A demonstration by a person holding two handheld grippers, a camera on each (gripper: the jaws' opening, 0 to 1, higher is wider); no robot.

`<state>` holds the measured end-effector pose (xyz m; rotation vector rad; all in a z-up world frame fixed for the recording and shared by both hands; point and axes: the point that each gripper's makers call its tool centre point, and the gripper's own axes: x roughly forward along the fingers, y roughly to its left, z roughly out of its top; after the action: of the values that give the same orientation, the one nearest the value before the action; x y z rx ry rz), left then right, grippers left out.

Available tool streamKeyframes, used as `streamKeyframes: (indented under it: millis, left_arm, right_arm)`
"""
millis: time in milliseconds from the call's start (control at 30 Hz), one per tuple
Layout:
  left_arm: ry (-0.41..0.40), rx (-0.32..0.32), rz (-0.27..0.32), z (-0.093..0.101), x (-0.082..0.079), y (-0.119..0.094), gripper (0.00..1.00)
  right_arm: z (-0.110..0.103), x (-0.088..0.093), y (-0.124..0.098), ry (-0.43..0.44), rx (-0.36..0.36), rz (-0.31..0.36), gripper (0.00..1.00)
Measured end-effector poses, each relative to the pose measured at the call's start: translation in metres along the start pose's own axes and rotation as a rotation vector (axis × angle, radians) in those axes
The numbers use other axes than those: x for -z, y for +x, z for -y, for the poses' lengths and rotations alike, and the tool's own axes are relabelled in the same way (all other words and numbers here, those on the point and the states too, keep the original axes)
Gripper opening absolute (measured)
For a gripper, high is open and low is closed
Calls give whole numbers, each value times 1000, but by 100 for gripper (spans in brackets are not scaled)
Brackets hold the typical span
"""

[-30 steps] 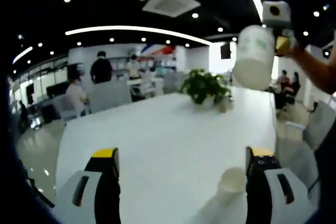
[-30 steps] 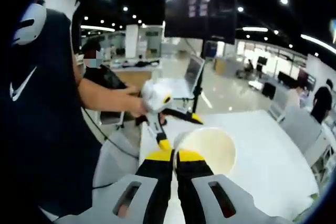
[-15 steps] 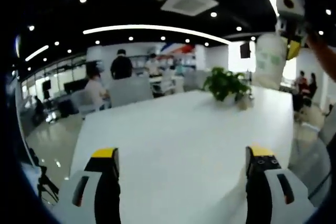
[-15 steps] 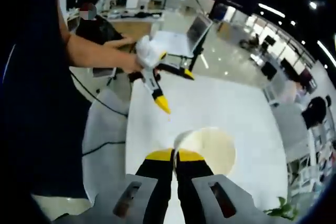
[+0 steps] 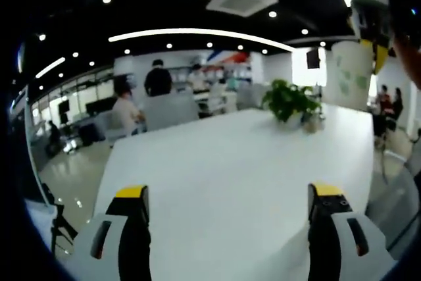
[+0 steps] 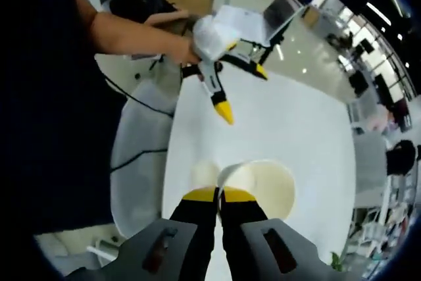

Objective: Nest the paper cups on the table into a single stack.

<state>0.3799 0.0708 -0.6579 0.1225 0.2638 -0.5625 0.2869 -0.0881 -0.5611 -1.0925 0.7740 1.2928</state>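
The right tool (image 6: pixel 219 195) is clenched on the rim of a cream round paper cup (image 6: pixel 263 186), held above the white surface (image 6: pixel 296 123) (mouth towards the camera). Beyond it, the left tool (image 6: pixel 245 86) hovers, jaws spread, grasping nothing.

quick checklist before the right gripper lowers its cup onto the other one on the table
1. Right gripper shut on the paper cup at its rim: ok.
2. Held cup open end clear, nothing inside: ok.
3. Second cup on the table, just left of the held one: ok, though blurred.
4. Held cup lined up over the second cup: not ok, it sits to one side.
5. Left gripper open, holding nothing, away from both cups: ok.
6. Second cup upright: cannot tell.
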Motion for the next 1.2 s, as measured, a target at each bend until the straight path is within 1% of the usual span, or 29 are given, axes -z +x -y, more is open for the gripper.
streamKeyframes:
  millis: [67,167,333,467,633,833,967,1200]
  left_arm:
    - [-3,-4,1,-1,1,-1,99]
    - [-12,-4,-4,-1,3,-2,99]
    - [-4,-15,-6,-2,5,-3,99]
    - [-14,-8,-10,-3,9,-1,99]
    - [-22,1,-14,-2,13,0,99]
    - [-25,8,-18,-1,17,1,99]
    - [-30,8,-39,-3,22,0,99]
    - [-10,15,-43,-1,26,-1,99]
  right_arm:
    - [0,2,3,12,-2,-9,0]
    - [-1,4,7,1,1,-14,0]
    - [-3,8,14,7,-4,-21,0]
    - [-5,11,19,14,-6,-30,0]
    - [-9,12,24,42,-16,-24,0]
    - [-13,12,30,53,-29,-20,0]
    - [-15,14,36,54,-29,-33,0]
    - [-15,14,41,76,-34,-37,0]
